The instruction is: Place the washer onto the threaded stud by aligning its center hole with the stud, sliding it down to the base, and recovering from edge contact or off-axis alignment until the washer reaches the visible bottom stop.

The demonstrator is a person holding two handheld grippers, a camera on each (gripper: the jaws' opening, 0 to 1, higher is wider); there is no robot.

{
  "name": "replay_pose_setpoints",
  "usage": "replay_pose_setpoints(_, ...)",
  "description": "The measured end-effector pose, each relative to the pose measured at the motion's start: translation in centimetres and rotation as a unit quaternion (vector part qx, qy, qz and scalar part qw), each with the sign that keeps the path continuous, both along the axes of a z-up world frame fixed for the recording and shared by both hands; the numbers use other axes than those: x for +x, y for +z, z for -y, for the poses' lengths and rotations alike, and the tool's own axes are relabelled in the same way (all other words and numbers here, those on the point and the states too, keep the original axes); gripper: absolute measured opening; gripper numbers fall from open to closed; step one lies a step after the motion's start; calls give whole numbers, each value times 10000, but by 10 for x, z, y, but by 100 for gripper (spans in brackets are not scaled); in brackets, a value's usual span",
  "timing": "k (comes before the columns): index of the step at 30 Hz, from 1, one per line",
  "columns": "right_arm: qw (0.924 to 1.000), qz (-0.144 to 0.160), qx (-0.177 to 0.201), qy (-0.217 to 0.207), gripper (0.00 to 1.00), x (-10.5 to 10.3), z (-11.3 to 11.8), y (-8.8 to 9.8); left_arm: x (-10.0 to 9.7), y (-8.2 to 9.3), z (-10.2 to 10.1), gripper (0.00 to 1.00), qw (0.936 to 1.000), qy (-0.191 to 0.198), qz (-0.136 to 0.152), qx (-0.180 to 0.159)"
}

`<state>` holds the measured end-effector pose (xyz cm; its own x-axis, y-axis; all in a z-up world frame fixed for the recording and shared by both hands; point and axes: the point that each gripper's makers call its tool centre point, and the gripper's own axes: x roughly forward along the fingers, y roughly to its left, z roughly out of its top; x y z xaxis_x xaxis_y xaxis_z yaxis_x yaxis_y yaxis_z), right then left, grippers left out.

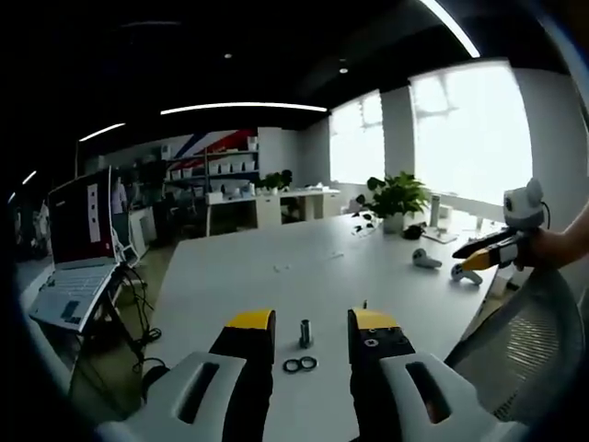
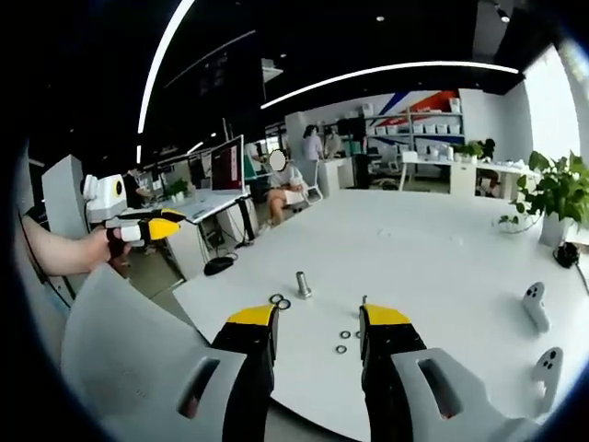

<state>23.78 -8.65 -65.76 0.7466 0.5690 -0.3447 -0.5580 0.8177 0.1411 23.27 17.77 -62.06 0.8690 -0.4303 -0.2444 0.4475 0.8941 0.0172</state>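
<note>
Open-plan office, long white table point(image 1: 276, 253), open silver laptop point(image 1: 78, 249), white storage shelves point(image 1: 216, 175), potted green plants point(image 1: 398, 196), bright windows point(image 1: 465, 124)

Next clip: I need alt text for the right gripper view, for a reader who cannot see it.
An open right gripper hovers over a white table, empty, facing an upright threaded stud with two dark washers lying flat beside it and smaller washers nearer the gripper. At far left, a hand holds the left gripper off the table edge.
</note>
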Motion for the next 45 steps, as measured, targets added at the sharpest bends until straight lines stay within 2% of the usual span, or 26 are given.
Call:
replay_pose_setpoints(4,9999,-102,29,-76,37,1,3,-3,1,-1,-3,30,10000,50,-15,-16)
replay_pose_setpoints(9,9999,-79,-87,-11,37,0,1,-5,1,0,-3,30,10000,80,-2,-13)
replay_pose_setpoints(29,9998,-152,-75,-111,37,0,4,-7,1,-3,-5,30,9999,125,-65,58)
replay_pose_setpoints(32,9997,-192,-90,-118,37,-1,4,-9,1,3,-6,30,9998,134,98,93)
replay_pose_setpoints(35,9995,-210,-79,-210,37,0,8,-9,1,-2,-5,30,9998,120,-15,179)
replay_pose_setpoints(39,9994,-238,-106,-222,37,0,8,-11,1,1,-6,29,9997,144,73,194)
replay_pose_setpoints(45,9992,-260,-103,-268,37,0,11,-12,1,-1,-7,29,9997,159,20,173)
